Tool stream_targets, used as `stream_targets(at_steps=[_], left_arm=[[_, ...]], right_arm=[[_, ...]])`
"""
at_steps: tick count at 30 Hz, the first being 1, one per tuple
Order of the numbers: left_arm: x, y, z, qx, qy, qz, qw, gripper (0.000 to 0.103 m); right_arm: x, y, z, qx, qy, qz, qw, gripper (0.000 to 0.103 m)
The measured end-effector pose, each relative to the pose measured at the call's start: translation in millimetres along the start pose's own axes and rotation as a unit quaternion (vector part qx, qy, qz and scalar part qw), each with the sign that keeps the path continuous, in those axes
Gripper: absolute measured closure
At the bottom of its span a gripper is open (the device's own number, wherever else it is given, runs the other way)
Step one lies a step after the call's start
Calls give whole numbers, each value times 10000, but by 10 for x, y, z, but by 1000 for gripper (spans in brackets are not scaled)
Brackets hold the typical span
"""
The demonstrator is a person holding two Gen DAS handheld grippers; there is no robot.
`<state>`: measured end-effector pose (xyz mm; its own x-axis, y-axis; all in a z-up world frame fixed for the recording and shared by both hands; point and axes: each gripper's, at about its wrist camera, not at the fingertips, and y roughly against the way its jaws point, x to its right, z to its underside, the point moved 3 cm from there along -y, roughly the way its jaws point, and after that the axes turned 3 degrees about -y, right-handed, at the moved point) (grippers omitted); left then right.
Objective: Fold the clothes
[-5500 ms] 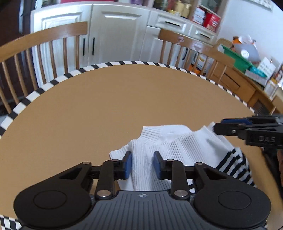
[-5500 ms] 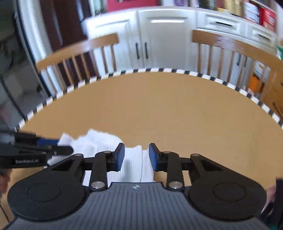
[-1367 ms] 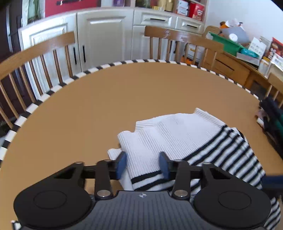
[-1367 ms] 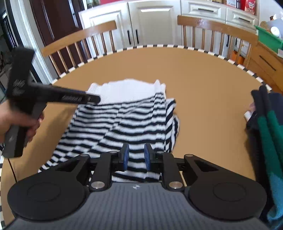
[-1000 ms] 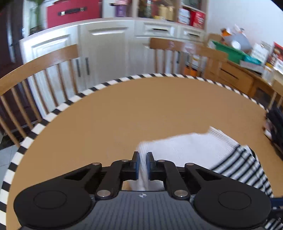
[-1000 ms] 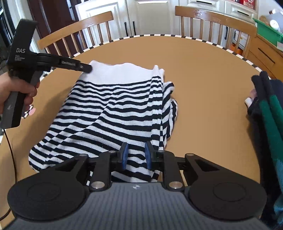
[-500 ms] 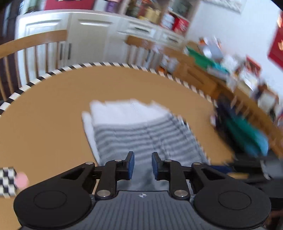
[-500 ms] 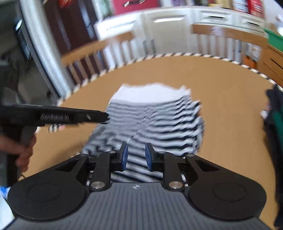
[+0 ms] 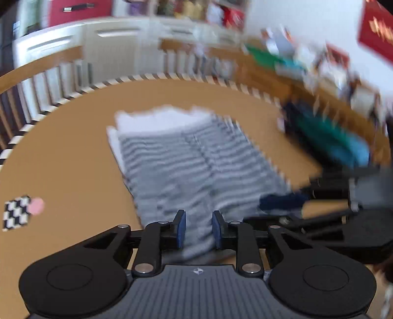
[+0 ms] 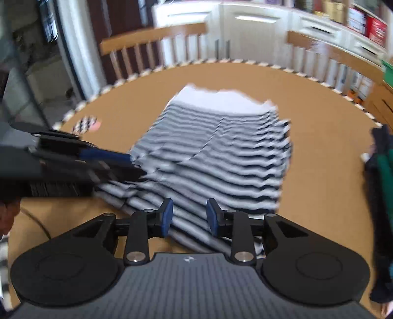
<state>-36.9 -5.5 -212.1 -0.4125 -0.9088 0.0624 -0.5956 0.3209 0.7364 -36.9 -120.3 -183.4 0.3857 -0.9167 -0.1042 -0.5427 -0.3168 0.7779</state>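
Both tongs are matte black. The left tongs [image 9: 197, 229] and right tongs [image 10: 188, 217] each carry blue pads on slim fingers, hinged on arms with silver screws, above two round discs and a ribbed grey housing with a small emblem.

table [image 10: 319, 171]: tan, round | chairs [image 10: 152, 34]: wooden | cabinets [image 10: 258, 22]: white

each camera sits just behind its own gripper and looks forward and down along the two fingers. the left camera looks over the left gripper [image 9: 197, 229], close above the near end of the striped top [image 9: 186, 169] on the round table [image 9: 73, 137]. the right camera looks over the right gripper [image 10: 188, 219], close too. both see the same top, table, chairs and each other's gripper, all blurred
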Motion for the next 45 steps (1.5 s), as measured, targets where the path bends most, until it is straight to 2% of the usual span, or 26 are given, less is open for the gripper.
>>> stream_targets(at_steps=[3, 5, 6, 7, 12, 16, 18, 19, 21, 22, 23, 24, 27, 30, 33, 35, 38, 40, 42, 45], left_arm=[[-27, 55, 118, 133, -241, -229, 9994, 80], [-107, 122, 152, 89, -182, -287, 9994, 72], [-167, 128, 161, 65, -55, -272, 9996, 64], [-220, 123, 168, 48, 59, -261, 9996, 60], [-262, 147, 173, -6, 135, -274, 9995, 60], [-320, 184, 214, -79, 472, -175, 9987, 60], [-339, 213, 230, -117, 685, -135, 9975, 62], [-338, 247, 235, -110, 758, -156, 9969, 62], [-318, 343, 236, -34, 835, -181, 9963, 60], [-306, 403, 233, 14, 881, -203, 9959, 56], [-300, 461, 229, 49, 948, -222, 9952, 52], [-295, 522, 225, 72, 1021, -237, 9945, 47], [-290, 705, 219, 132, 1144, -277, 9930, 39], [-299, 829, 189, 74, 979, -282, 9948, 33], [-317, 866, 94, 9, 485, -268, 9985, 31], [-344, 872, 14, 59, 109, -175, 9998, 22], [-454, 792, -105, 125, -418, 260, 9987, 19], [-598, 670, -191, 81, -618, 741, 9953, 19], [-763, 531, -291, 14, -793, 1275, 9887, 19], [-986, 358, -466, -177, -1126, 1961, 9739, 23]], right_arm=[[95, 60, 138, -113, -8, 158, 9998, 71], [187, 144, 172, -155, -43, 270, 9995, 84], [224, 179, 180, -169, -57, 299, 9994, 84], [256, 207, 180, -167, -141, 282, 9994, 84], [325, 228, 208, -186, -288, 366, 9987, 84], [352, 270, 252, -214, -549, 351, 9976, 83], [385, 350, 290, -153, -813, 363, 9959, 76], [405, 399, 311, -110, -966, 373, 9946, 65], [438, 511, 374, 8, -1235, 374, 9916, 63], [454, 569, 408, 73, -1363, 372, 9899, 60], [460, 622, 446, 138, -1469, 373, 9884, 50], [453, 674, 490, 213, -1532, 386, 9872, 46], [412, 816, 653, 455, -1658, 301, 9847, 42], [390, 917, 822, 643, -2039, 188, 9767, 38], [382, 1004, 959, 764, -2626, 208, 9616, 38], [346, 1042, 1005, 816, -2968, 297, 9510, 38], [223, 1080, 1020, 1016, -3355, 537, 9350, 37], [95, 1060, 1012, 1238, -3723, 727, 9169, 37], [-50, 1003, 1032, 1562, -4312, 775, 8853, 37], [-286, 880, 1080, 2101, -5229, 755, 8227, 37]])
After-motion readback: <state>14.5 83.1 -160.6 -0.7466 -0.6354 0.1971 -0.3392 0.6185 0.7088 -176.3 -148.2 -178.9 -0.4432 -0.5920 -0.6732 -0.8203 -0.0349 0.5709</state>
